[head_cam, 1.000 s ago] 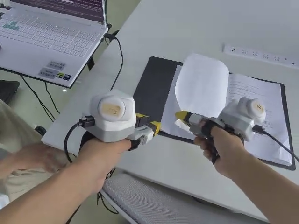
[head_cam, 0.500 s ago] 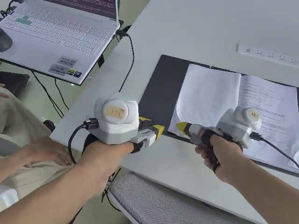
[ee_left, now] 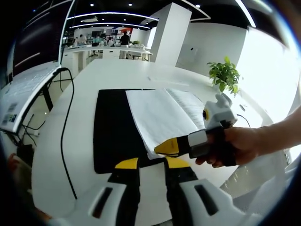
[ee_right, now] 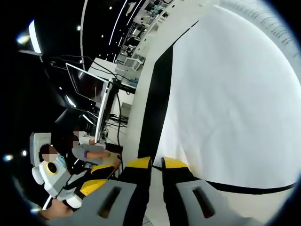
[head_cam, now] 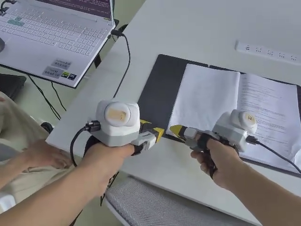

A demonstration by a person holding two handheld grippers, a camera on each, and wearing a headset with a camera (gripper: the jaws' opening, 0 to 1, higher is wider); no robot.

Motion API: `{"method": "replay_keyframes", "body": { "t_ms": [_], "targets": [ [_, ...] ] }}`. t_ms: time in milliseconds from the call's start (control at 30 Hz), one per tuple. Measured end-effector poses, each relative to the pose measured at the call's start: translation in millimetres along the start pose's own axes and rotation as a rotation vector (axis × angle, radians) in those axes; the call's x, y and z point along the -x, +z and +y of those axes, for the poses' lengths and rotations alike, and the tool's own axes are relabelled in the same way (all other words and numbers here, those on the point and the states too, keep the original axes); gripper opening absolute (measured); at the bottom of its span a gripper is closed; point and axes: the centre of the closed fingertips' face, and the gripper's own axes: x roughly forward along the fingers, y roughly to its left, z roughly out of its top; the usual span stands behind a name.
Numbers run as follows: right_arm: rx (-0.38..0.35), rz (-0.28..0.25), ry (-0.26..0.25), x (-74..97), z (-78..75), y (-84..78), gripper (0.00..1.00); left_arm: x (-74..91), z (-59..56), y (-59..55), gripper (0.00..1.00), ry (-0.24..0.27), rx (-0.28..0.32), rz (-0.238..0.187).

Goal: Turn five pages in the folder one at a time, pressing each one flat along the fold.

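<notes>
In the head view the folder (head_cam: 155, 94) runs off the right edge, and part of its near edge hides behind the right gripper (head_cam: 176, 131) and the hand (head_cam: 221, 159) that holds it. The words on the right page (head_cam: 270, 108) are too small to read, and the laptop (head_cam: 51, 37) is cut off at the top and left, so little of its screen shows. In the left gripper view the people (ee_left: 124, 38) at the far desks are tiny, and you cannot tell what they do.
</notes>
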Motion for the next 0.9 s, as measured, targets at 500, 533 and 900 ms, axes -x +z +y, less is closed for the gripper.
{"method": "replay_keyframes", "body": {
  "t_ms": [500, 533, 900],
  "targets": [
    [-0.065, -0.164, 0.120, 58.8, -11.2, 87.8, 0.10, -68.6, -19.8, 3.7, 0.11, -0.064, -0.067, -0.013],
    [-0.068, -0.169, 0.118, 61.5, -14.7, 91.7, 0.09, -71.4, -20.4, 3.4, 0.11, -0.062, -0.071, -0.013],
    [-0.236, -0.134, 0.127, 68.2, -59.9, 117.3, 0.04, -87.6, -16.4, -8.5, 0.04, -0.012, -0.044, -0.022]
  ]
}}
